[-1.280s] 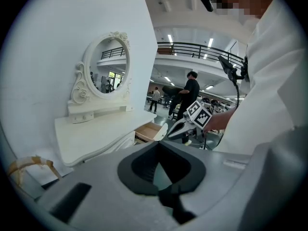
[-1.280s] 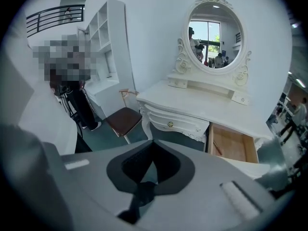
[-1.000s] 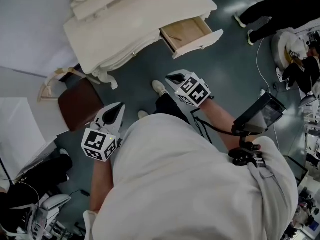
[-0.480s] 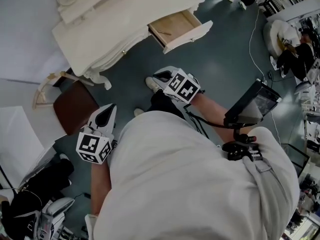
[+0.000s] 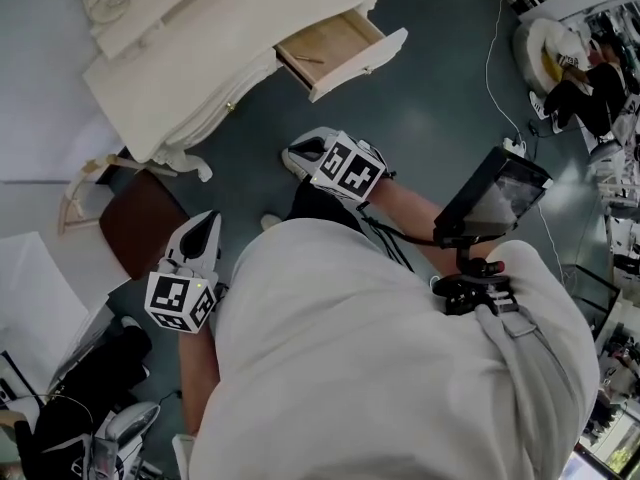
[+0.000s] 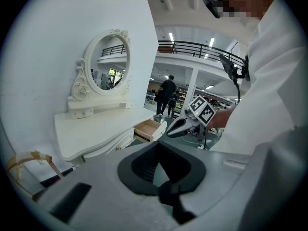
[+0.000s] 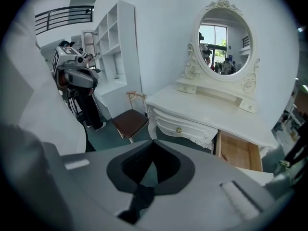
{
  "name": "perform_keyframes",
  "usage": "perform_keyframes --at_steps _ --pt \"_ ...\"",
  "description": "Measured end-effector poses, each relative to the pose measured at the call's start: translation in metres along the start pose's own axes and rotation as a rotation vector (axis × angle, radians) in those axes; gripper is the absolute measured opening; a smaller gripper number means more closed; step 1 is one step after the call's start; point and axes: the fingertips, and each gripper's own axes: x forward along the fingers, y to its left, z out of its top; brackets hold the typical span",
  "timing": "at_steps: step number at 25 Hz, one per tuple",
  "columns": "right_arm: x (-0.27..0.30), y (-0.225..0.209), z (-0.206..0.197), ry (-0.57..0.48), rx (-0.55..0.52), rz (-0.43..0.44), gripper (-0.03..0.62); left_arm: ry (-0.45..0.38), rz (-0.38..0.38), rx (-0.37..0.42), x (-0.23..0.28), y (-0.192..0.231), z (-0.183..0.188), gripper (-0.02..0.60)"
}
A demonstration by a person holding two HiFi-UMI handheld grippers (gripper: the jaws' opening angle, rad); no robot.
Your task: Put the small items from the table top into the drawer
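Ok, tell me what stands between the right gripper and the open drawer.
Nothing visible. Only bare floor lies between the right gripper and the drawer. The chair stands off to the left, clear of that path.

White tabletop [image 7: 202,110] against the wall, bearing an oval mirror [image 7: 222,42] on an ornate stand at the back. Under its front edge, wooden drawer [image 7: 238,150] pulled open, thin item [image 5: 308,59] lying inside. Alongside on the dark floor [image 5: 440,98], brown-seated chair [image 7: 131,121].
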Motion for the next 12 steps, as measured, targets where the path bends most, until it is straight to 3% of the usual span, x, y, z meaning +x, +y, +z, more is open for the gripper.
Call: perform_keyframes --at_steps 12 --pt "0.005 -0.039 0.013 0.003 -0.015 -0.010 0.000 0.015 -0.010 0.003 0.028 0.019 0.025 0.002"
